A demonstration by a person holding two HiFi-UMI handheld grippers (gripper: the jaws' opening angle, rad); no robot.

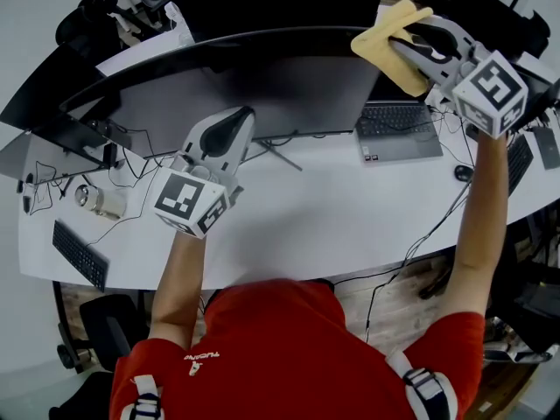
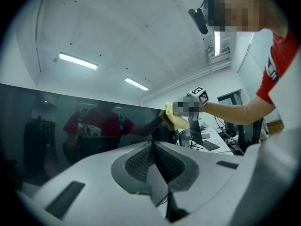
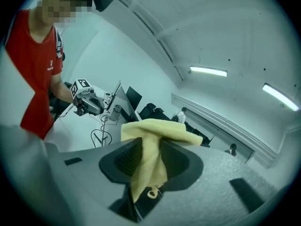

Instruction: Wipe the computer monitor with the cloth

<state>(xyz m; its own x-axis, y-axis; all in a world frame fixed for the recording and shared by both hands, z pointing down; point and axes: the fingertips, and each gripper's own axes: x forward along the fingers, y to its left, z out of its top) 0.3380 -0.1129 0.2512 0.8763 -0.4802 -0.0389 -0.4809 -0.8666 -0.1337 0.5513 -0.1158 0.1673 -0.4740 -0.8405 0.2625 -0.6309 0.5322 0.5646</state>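
The yellow cloth (image 1: pixel 385 55) is up at one o'clock in the head view, right on the top right corner of the monitor (image 1: pixel 289 94). The right gripper (image 1: pixel 404 42) has it, with its fingers (image 3: pixel 124 159) clenched on a bunched fold and the loose end flopping over their tips.

It's a soft, light thing. It drapes and creases, and the nap looks like microfibre, so there's no weight to fight and nothing to break. My read is that the trouble would be slipping and bunching. A hold deep on a gathered fold, as here, looks sensible, provided a broad flap stays free to lie flat on the screen.

The monitor is the delicate party. It's wide and curved, thin along its top edge, and its dark face is glossy enough to mirror the person's red shirt (image 1: pixel 289 339) in the left gripper view. I'd judge it smooth and hard, yet easily marked, and easily rocked on that spindly stand (image 1: pixel 284 156). So light pressure seems called for, with only cloth touching it, never the hard grey plastic of the gripper.

The left gripper (image 2: pixel 153 145) hangs at about eight o'clock from the cloth, low before the middle of the screen, its ribbed fingers (image 2: pixel 136 161) pressed together on nothing. Below is a pale matte desk (image 1: pixel 332 217), with a grey laptop (image 1: pixel 398 129) at six o'clock from the cloth.
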